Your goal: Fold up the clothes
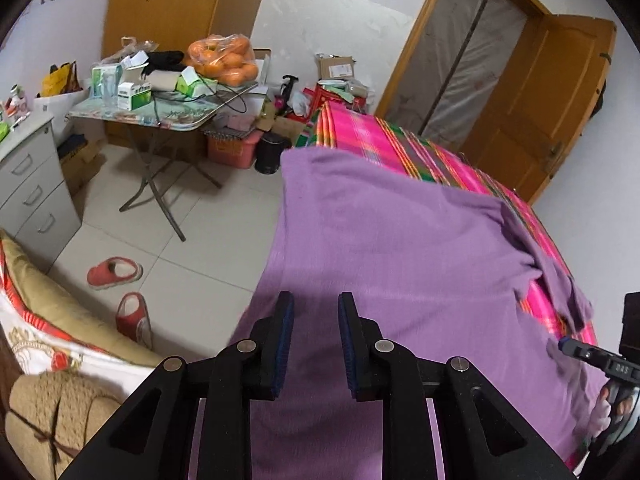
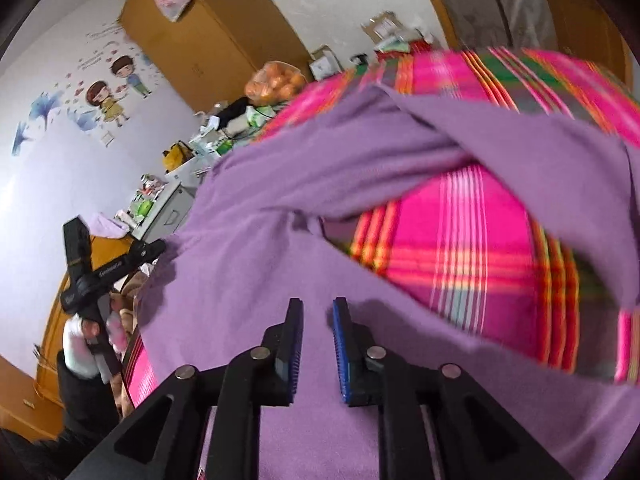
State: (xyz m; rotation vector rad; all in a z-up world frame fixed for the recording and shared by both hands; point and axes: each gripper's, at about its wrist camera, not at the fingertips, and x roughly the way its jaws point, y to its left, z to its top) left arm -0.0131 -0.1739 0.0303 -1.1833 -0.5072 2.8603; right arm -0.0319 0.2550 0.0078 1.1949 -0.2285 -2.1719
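Note:
A purple long-sleeved garment [image 1: 400,248] lies spread over a bed with a pink plaid sheet [image 1: 400,144], its left edge hanging over the bed's side. One sleeve [image 1: 560,280] trails off to the right. My left gripper [image 1: 316,304] hovers over the near part of the garment, jaws apart, nothing pinched between them. In the right wrist view the garment [image 2: 280,240] shows a sleeve [image 2: 400,140] folded across the plaid sheet [image 2: 460,240]. My right gripper [image 2: 318,308] stands open just above the cloth. A gloved hand [image 2: 80,344] holds the left gripper's handle at the far left.
Left of the bed is tiled floor with two red slippers [image 1: 114,272], a folding table [image 1: 160,120] carrying a bag of oranges [image 1: 222,60], a grey drawer unit [image 1: 32,192] and a black bin [image 1: 272,156]. A wooden door [image 1: 552,100] stands behind the bed.

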